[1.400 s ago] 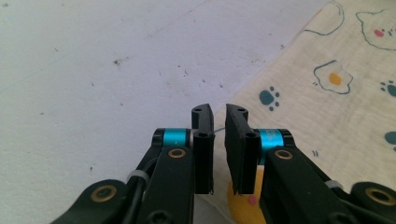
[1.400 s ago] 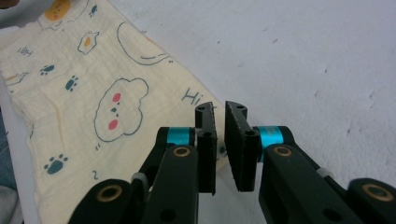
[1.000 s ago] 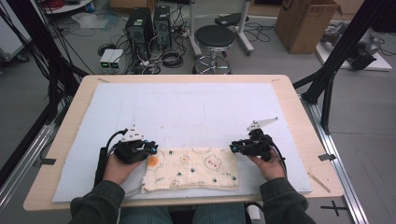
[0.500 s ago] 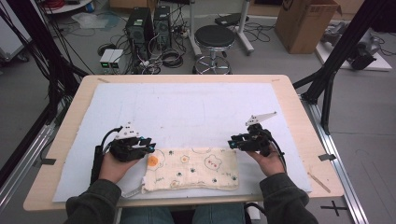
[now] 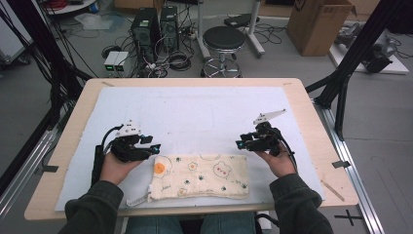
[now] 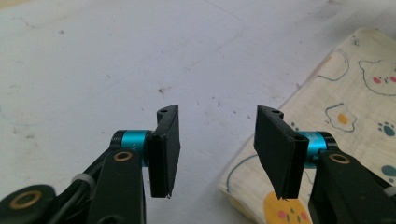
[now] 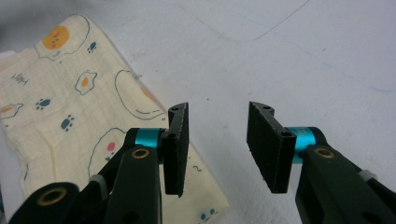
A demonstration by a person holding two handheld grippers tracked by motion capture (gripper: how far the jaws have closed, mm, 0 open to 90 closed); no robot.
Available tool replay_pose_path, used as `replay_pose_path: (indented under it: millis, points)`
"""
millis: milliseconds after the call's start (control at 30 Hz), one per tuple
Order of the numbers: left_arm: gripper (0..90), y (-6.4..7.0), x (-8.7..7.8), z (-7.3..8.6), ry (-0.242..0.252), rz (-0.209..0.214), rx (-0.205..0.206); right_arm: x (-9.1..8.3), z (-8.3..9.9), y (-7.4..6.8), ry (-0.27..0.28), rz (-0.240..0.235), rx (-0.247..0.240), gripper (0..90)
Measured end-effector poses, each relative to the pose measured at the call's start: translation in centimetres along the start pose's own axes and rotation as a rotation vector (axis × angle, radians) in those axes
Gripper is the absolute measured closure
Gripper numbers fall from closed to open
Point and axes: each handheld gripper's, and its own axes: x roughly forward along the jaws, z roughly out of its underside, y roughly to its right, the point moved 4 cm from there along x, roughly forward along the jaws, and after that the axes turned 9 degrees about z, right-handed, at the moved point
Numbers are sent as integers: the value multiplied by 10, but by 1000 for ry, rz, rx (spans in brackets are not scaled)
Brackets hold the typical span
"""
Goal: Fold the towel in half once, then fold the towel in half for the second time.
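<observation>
Lying folded at the table's six o'clock edge, the printed cloth (image 5: 198, 176) rests on the white mat (image 5: 195, 112). The left gripper (image 5: 155, 146), jaws wide, hovers at its ten o'clock corner; the right gripper (image 5: 238, 144), jaws also wide and empty, at two o'clock.

We see a wooden surface (image 5: 311, 105) with a white mat (image 5: 204, 112) on it. Behind it the grey floor (image 5: 29, 92) holds a round black stool (image 5: 223, 38), two computer towers (image 5: 156, 24) (cables all around) and a cardboard box (image 5: 319, 19).
</observation>
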Motion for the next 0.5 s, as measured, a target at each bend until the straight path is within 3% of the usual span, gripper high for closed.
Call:
replay_pose_path:
  millis: [500]
  points:
    - [461, 1, 5, 1, -29, 4, 12, 4, 1, -1, -29, -2, -17, 560]
